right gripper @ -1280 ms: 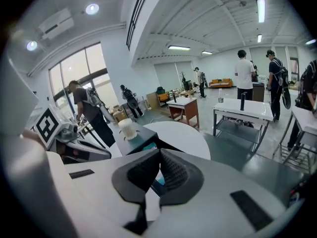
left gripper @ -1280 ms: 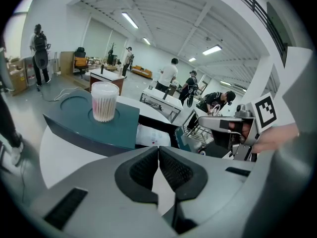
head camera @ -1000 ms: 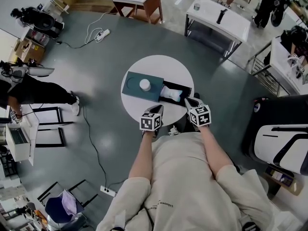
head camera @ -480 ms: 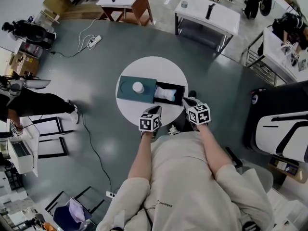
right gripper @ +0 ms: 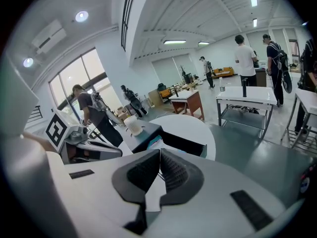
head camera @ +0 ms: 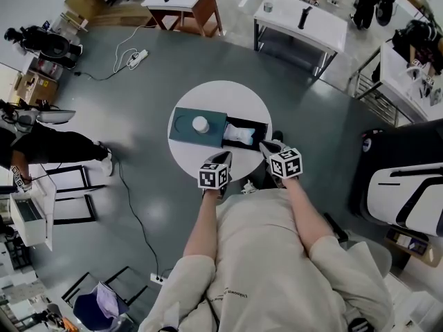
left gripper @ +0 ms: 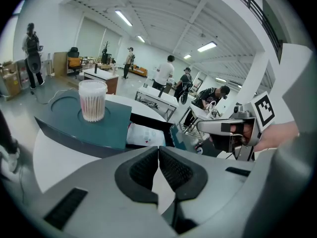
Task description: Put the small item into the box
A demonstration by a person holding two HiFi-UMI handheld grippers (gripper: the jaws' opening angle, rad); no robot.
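Note:
A small white tub of cotton swabs (head camera: 201, 124) stands upright on a dark teal lid (head camera: 185, 131) on the round white table (head camera: 228, 95). Beside the lid, to its right, lies the open dark box (head camera: 257, 131) with a white packet (head camera: 239, 135) inside. My left gripper (head camera: 223, 158) is shut and empty at the table's near edge, short of the box. My right gripper (head camera: 266, 146) is shut and empty just right of the box. The left gripper view shows the tub (left gripper: 92, 100), the lid (left gripper: 74, 128), the shut left gripper (left gripper: 158, 148). The right gripper view shows the box (right gripper: 185, 142), the tub (right gripper: 132, 125), the shut right gripper (right gripper: 159, 152).
The table stands on a grey floor with a cable (head camera: 128, 192) at the left. Other tables (head camera: 301, 23) and several people stand farther off. A white and black machine (head camera: 405, 196) sits at the right. The person's torso fills the lower part of the head view.
The head view has shifted slightly. Both grippers stay shut at the near edge of the table, and the tub, lid and box have not moved.

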